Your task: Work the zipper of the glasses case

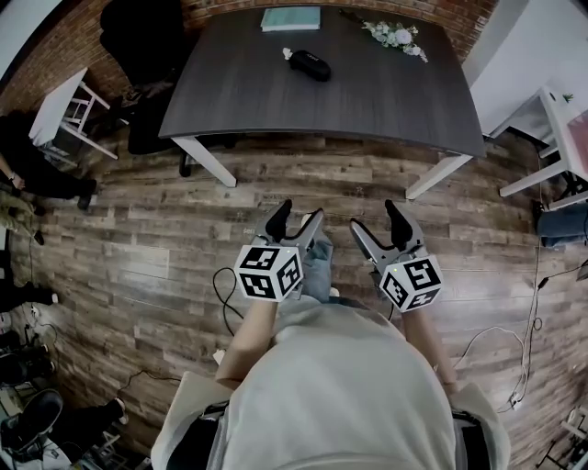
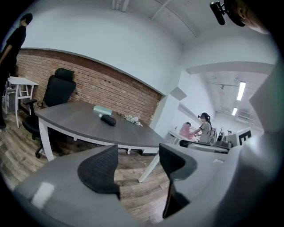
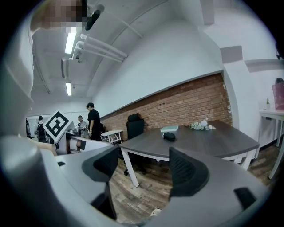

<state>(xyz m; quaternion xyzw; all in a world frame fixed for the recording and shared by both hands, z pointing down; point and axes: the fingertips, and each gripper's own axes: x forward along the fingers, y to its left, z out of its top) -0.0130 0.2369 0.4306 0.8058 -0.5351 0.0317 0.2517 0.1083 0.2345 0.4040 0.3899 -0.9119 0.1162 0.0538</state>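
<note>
Dark grey table [image 1: 367, 96] on white legs (wood floor [image 1: 138, 229] beneath). On top: black glasses case [image 1: 310, 65] near teal book [image 1: 290, 18], flower sprig [image 1: 395, 36] at far edge.

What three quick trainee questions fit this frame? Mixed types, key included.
1. True or false: the black oval glasses case lies on the dark grey table.
2. What does the left gripper hold? A. the case B. a mug C. nothing
3. Fill in: the right gripper has its jaws ____.
Key: 1 true; 2 C; 3 open.
</note>
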